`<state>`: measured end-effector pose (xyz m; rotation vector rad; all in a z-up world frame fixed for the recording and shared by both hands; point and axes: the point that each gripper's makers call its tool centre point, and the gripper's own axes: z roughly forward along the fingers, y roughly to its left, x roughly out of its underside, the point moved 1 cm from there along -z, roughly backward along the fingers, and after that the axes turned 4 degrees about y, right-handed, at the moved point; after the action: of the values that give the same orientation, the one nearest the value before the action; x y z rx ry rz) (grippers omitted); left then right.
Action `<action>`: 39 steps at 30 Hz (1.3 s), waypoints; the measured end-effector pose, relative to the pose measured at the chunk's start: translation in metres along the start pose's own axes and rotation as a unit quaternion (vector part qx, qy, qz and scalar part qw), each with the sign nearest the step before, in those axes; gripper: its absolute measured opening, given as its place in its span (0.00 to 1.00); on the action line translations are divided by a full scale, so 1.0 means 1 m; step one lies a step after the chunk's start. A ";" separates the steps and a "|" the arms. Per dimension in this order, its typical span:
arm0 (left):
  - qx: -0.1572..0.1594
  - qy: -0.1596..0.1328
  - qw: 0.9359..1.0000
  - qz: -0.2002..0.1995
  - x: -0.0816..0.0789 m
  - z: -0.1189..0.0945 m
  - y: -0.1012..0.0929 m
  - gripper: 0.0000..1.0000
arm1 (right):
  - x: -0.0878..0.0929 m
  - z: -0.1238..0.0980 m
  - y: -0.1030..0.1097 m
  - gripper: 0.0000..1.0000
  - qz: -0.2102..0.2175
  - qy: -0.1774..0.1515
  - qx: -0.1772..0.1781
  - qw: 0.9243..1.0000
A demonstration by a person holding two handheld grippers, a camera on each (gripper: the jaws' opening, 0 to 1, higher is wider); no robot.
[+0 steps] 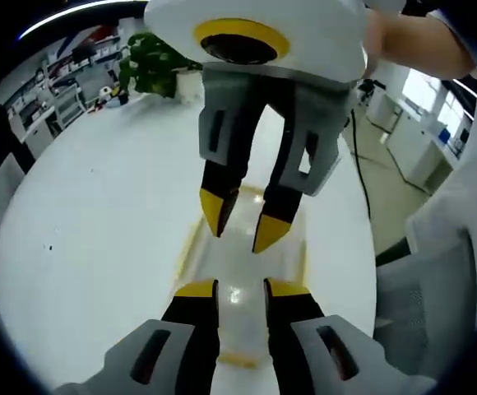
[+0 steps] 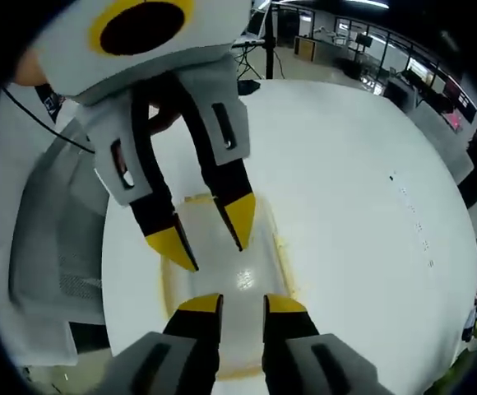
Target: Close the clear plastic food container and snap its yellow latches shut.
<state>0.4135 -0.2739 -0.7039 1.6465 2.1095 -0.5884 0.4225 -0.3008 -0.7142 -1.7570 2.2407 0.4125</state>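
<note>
Left gripper view first: the left gripper (image 1: 240, 288) rises from the bottom edge, its black fingers (image 1: 196, 290) capped in yellow and set narrow, a slim gap between them with nothing in it; left of the fingers spreads the smooth, glossy white tabletop (image 1: 99, 230), round-edged and bare there; straight beyond the fingertips, and running under them, lies the clear plastic container (image 1: 243, 247), a shallow rectangular thing, see-through with a glare spot on top and thin yellow latches (image 1: 191, 245) along its edges; whether the lid is fully seated I cannot tell; over the container's far end the right gripper (image 1: 238, 222) points down from the top, grey plastic body, black fingers with yellow wedge tips spread moderately apart and empty, the tips just above or at the lid; a leafy green plant (image 1: 152, 66) stands past the tabletop's far edge.

Right gripper view now: left of the fingers, a grey mesh chair (image 2: 57, 247) sits beside the tabletop; the left gripper (image 2: 207, 234) comes in from above, fingers parted and holding nothing; the right gripper (image 2: 243, 304) at the bottom shows fingers (image 2: 286, 306) close together, a narrow gap, empty, over the near end of the container (image 2: 222, 247); to the right, wide white tabletop (image 2: 362, 214).
</note>
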 end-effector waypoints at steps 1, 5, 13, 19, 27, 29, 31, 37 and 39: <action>0.000 -0.001 1.000 -0.001 0.000 0.001 0.000 0.19 | 0.000 0.000 -0.001 0.16 0.000 0.001 0.000 1.000; -0.002 0.002 1.000 -0.011 0.002 0.003 -0.002 0.19 | 0.000 0.001 -0.003 0.16 -0.004 0.004 0.001 1.000; 0.001 -0.002 1.000 -0.021 0.003 0.007 -0.007 0.20 | -0.003 0.002 -0.011 0.16 -0.006 0.004 0.005 1.000; 0.001 -0.004 1.000 -0.021 0.003 0.006 -0.011 0.21 | -0.006 0.001 -0.015 0.16 -0.008 0.004 0.007 1.000; 0.003 -0.011 1.000 -0.024 0.000 0.003 -0.016 0.22 | -0.007 0.003 -0.019 0.16 -0.009 0.008 0.003 1.000; 0.002 -0.012 1.000 -0.023 -0.001 0.002 -0.017 0.22 | -0.009 0.003 -0.020 0.15 -0.011 0.008 0.002 1.000; 0.003 -0.011 1.000 -0.025 0.000 0.002 -0.018 0.23 | -0.011 0.003 -0.022 0.17 -0.011 0.007 0.002 1.000; 0.000 -0.012 1.000 -0.017 -0.001 -0.001 -0.025 0.25 | -0.015 0.003 -0.024 0.18 -0.013 0.007 -0.001 1.000; 0.002 -0.013 1.000 -0.017 -0.001 -0.002 -0.028 0.26 | -0.016 0.004 -0.025 0.19 -0.014 0.006 -0.001 1.000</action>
<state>0.3868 -0.2797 -0.6997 1.6001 2.1227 -0.6218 0.4508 -0.2905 -0.7129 -1.7953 2.2223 0.3995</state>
